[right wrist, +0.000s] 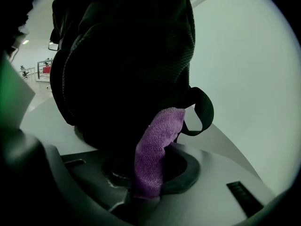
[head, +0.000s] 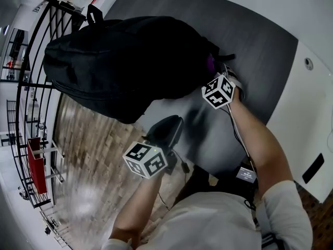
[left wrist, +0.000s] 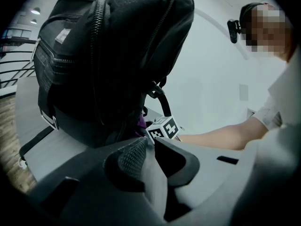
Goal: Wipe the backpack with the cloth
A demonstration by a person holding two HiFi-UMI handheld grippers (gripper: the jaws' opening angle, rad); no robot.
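At the far left of your head view, a black metal railing curves along a wood-plank floor.

To its right, the black backpack stands on a dark grey, round-edged table, filling the upper middle of that view. Its zipped pockets face your left gripper, and a carry loop sticks out at its top.

Below the bag, your left gripper points up toward the bag's lower edge, near it but not touching. Its 2 jaws are drawn together at the tips and nothing sits between them. One ridged pad shows on the inner face of the left-hand jaw.

Further right, your right gripper is at the bag's right-hand side, low down, close to the tabletop. Its 2 jaws are pinched on the purple cloth. The cloth stands up out of the jaws as a folded strip, and its free end lies against the bag's dark fabric. Just to the right of that end hangs a black strap loop from the bag.

Your right forearm runs from this gripper down to the lower right, with a thin cable beside it. That gripper's marker cube also shows in the left gripper view, just past the bag's lower corner.
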